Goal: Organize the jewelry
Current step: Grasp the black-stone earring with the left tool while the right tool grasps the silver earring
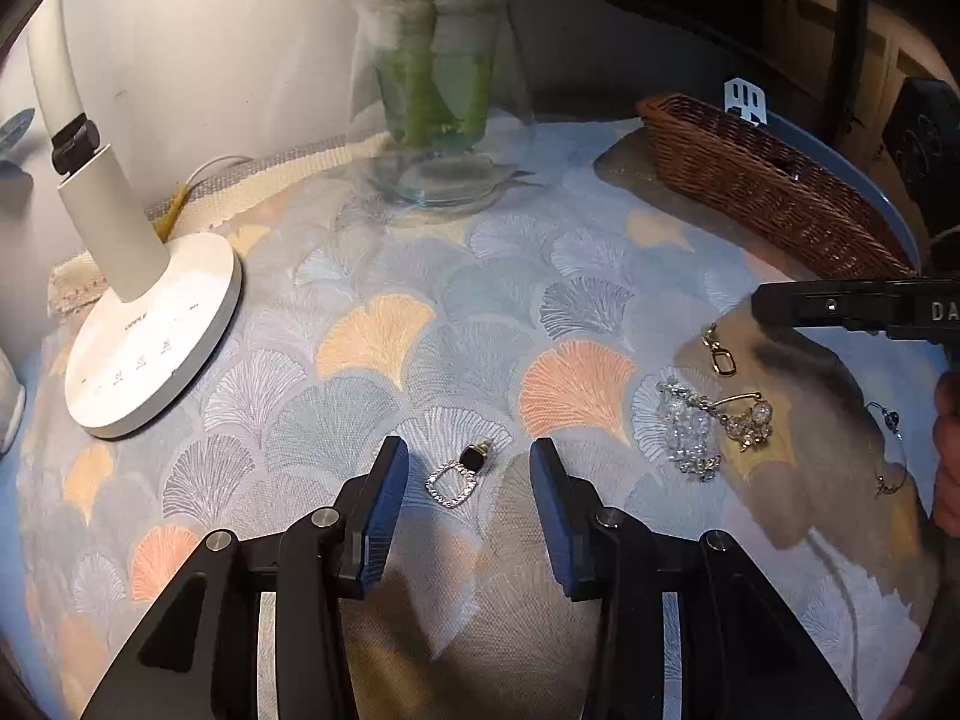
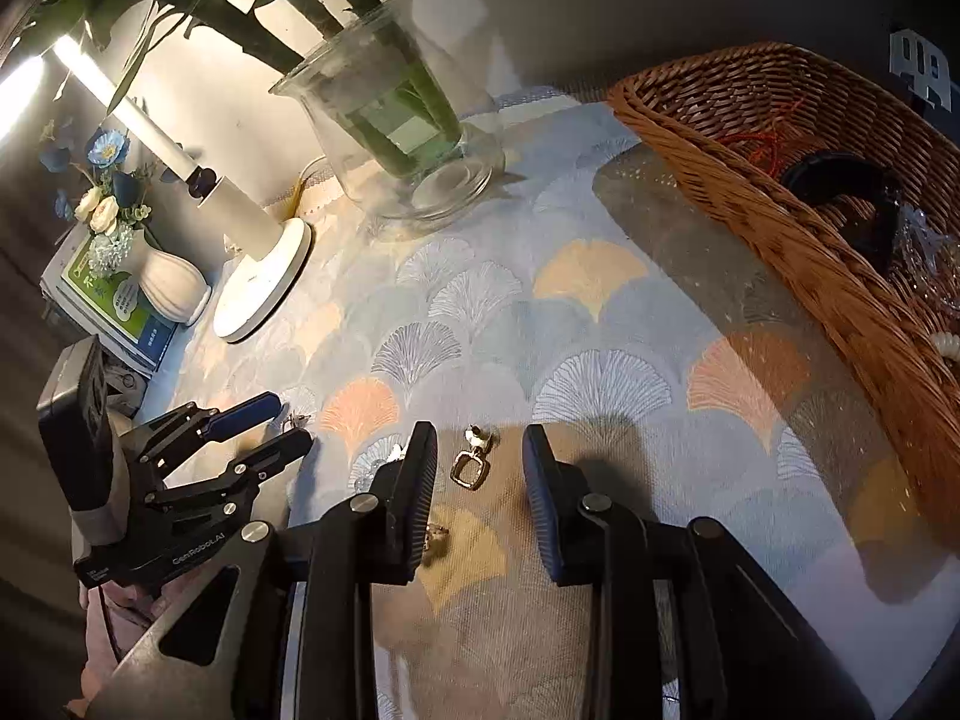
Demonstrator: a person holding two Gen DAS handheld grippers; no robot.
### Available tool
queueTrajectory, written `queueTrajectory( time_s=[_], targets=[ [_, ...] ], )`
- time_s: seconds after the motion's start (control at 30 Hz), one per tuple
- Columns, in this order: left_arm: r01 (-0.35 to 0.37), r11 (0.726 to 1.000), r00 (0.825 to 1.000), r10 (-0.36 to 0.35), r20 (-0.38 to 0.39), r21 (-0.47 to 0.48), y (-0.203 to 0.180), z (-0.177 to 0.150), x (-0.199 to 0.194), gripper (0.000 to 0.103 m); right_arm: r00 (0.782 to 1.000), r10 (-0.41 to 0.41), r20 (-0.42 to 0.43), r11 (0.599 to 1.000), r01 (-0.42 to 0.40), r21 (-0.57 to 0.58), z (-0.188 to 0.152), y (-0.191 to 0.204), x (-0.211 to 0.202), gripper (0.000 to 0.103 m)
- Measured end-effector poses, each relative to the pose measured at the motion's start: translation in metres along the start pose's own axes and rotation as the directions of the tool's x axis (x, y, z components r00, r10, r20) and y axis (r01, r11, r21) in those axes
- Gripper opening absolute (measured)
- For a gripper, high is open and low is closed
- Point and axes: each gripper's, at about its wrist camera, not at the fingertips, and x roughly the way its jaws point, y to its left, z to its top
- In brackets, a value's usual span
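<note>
Desk (image 1: 420, 276) carrying wicker basket (image 2: 780, 228) at right, already holding some pieces. Left tool (image 1: 469, 468) standing apart, straddling black-stone earring (image 1: 459, 474) lying flat on cloth, pads not touching. Right tool (image 2: 480, 456) also apart, framing gold earring (image 2: 471, 468) (rectangular loop plus pale stud), no contact. Crystal cluster (image 1: 690, 429) sitting between them. Both earrings looking light, small, rigid, likely slippery; gripping across loop frame seeming safest, stud ends seeming fragile.
</note>
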Motion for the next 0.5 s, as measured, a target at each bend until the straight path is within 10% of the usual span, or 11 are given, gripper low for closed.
queueTrajectory(
  time_s=[0.27,0.5],
  targets=[
    [-0.005,1.000,1.000,0.005,-0.007,0.020,-0.004,0.000,0.001,0.043,0.991,-0.134,0.018,0.985,0.135,-0.111,-0.007,0.024,0.026,0.028],
    [0.023,0.999,1.000,-0.023,-0.009,0.037,-0.006,0.001,0.002,0.020,0.967,-0.248,0.066,0.943,0.257,-0.214,-0.013,0.043,0.036,0.018]
  ],
)
